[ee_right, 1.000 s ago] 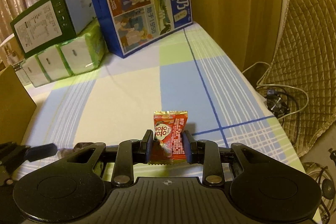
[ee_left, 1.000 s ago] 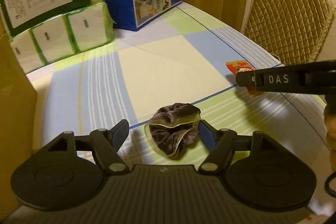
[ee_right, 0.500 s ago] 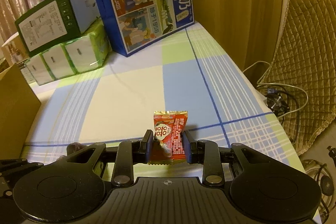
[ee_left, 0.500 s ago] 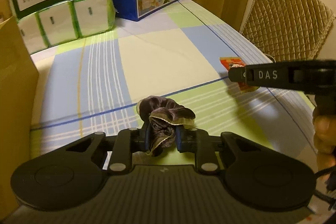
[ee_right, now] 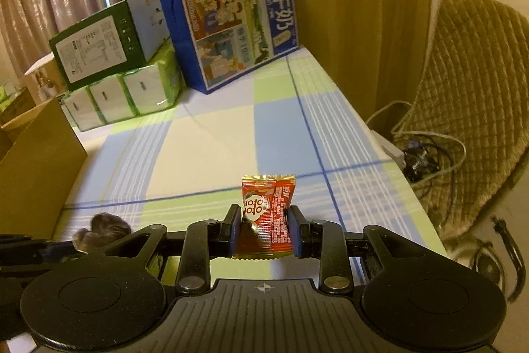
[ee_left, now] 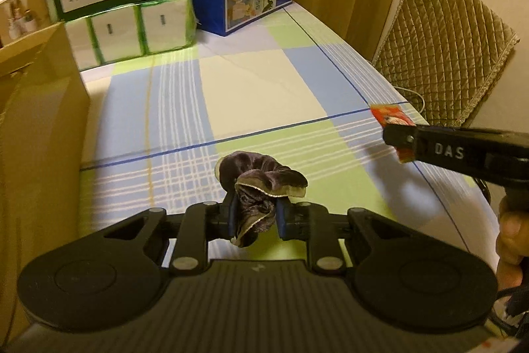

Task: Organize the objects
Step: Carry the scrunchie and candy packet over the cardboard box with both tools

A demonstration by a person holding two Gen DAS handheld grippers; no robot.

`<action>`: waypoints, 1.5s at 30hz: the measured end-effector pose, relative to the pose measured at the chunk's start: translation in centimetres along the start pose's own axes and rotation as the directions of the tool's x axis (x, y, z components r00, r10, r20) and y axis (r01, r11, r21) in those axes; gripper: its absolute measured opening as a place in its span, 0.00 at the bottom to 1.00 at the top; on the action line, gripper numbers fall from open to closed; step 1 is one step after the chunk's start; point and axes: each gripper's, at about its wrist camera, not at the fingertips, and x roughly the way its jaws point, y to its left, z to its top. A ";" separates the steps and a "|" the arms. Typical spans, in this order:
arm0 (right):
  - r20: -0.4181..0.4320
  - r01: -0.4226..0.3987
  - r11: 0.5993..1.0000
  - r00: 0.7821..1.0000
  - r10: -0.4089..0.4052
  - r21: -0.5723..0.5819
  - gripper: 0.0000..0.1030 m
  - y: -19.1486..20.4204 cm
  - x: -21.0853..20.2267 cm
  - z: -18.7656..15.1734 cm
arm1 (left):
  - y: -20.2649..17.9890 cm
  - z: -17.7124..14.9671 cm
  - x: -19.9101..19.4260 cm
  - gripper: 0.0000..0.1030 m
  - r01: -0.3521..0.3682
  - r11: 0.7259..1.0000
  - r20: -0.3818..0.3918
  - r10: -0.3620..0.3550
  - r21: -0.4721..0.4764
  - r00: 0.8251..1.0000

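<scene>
Left gripper (ee_left: 254,217) clamps a dark velvet scrunchie (ee_left: 261,184) between its fingers, lifted above the plaid tablecloth (ee_left: 258,88). Right gripper (ee_right: 266,230) pinches a red snack packet (ee_right: 267,214) upright between its pads, off to the scrunchie's right. Cardboard box (ee_left: 36,128) sits at left.

scrunchie (ee_left: 261,184): dark velvety cloth, soft sheen;
candy wrapper (ee_right: 267,214): glossy red foil;
tablecloth (ee_left: 258,88): matt checked cloth;
left claw (ee_left: 255,217): matt black plastic
</scene>
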 end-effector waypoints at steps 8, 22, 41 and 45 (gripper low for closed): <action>-0.003 -0.039 0.999 0.999 0.039 -0.003 0.26 2.4 -5.7 -2.1 | 0.8 -1.5 -5.5 0.18 0.003 0.999 0.019 -0.002 -0.032 1.000; 0.013 -0.066 0.997 0.998 0.066 -0.040 0.26 5.3 -17.1 -7.2 | 1.0 -6.0 -17.2 0.18 -0.005 0.999 0.092 0.008 -0.034 0.996; 0.022 -0.136 0.986 0.990 0.139 -0.099 0.26 8.9 -22.8 -10.0 | 2.4 -11.3 -24.3 0.18 -0.002 0.996 0.113 0.013 -0.092 0.993; 0.019 -0.156 0.980 0.987 0.160 -0.123 0.26 10.2 -23.0 -10.1 | 3.3 -11.9 -25.3 0.18 -0.023 0.995 0.120 0.035 -0.098 0.992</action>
